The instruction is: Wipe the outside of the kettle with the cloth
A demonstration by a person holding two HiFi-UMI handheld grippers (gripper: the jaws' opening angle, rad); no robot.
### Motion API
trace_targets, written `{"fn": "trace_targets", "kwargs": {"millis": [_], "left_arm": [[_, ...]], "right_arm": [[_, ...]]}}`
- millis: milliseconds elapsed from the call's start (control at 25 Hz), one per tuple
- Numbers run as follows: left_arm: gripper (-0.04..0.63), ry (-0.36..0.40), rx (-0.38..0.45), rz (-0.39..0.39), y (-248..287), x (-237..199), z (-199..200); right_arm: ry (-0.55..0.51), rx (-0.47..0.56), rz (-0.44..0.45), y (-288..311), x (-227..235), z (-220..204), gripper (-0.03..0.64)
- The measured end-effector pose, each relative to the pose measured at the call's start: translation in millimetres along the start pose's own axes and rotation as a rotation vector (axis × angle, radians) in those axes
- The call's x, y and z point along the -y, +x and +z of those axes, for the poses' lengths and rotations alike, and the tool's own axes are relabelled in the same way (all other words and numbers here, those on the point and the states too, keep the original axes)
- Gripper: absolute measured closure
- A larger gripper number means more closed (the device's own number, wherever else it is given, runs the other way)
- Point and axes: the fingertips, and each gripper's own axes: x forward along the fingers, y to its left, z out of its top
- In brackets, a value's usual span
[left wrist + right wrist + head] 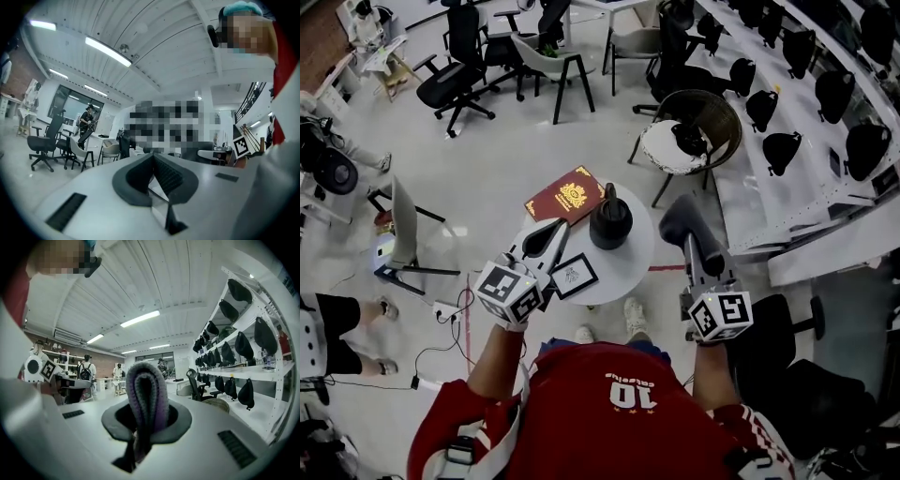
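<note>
Red jersey (619, 417) reads "10"; right gripper (143, 385) pinches cloth (158, 397), left gripper (152, 158) fingers pressed together.

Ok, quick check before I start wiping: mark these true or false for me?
1. The right gripper is shut on the cloth. True.
2. The cloth is already touching the kettle. False: it is held off to the kettle's right, apart from it.
3. The left gripper grips the kettle's handle. False: its jaws are together on nothing, over the left edge of the table.
4. A red book lies on the table beside the kettle. True.
</note>
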Motion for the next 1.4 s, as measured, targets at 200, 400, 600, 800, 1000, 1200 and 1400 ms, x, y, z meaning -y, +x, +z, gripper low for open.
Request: {"fn": "trace_targets", "kwargs": {"millis": [200, 400, 600, 800, 1000, 1200, 1400], "left_arm": [[0.588, 0.005, 0.003, 0.069, 21.5, -0.5, -2.6], [0.588, 0.011, 0.008, 0.128, 52.5, 3.2, -9.7], [0.588, 0.036, 0.007, 0.179, 76.0, 8.0, -10.7], [0.588, 0.064, -0.011, 0.226, 97.7, 12.2, -14.1], [0.588, 0.064, -0.022, 0.291, 111.2, 11.9, -25.5], [0.588, 0.054, -0.022, 0.366, 114.4, 7.4, -38.4], [0.588, 0.035, -0.038, 0.436, 107.4, 2.2, -50.7]], "right_arm": [[-0.018, -0.008, 0.083, 31.0, 29.1, -2.2, 0.57], [-0.034, -0.02, 0.161, 61.0, 63.1, -13.3, 0.571], [-0.035, -0.06, 0.242, 86.1, 84.0, -40.4, 0.569], [-0.042, -0.092, 0.338, 112.1, 98.1, -67.6, 0.569], [-0.044, -0.129, 0.437, 129.9, 104.1, -98.8, 0.571], [-0.075, -0.147, 0.545, 154.1, 103.0, -126.7, 0.571], [-0.129, -0.177, 0.613, 184.1, 99.5, -169.1, 0.57]]}}
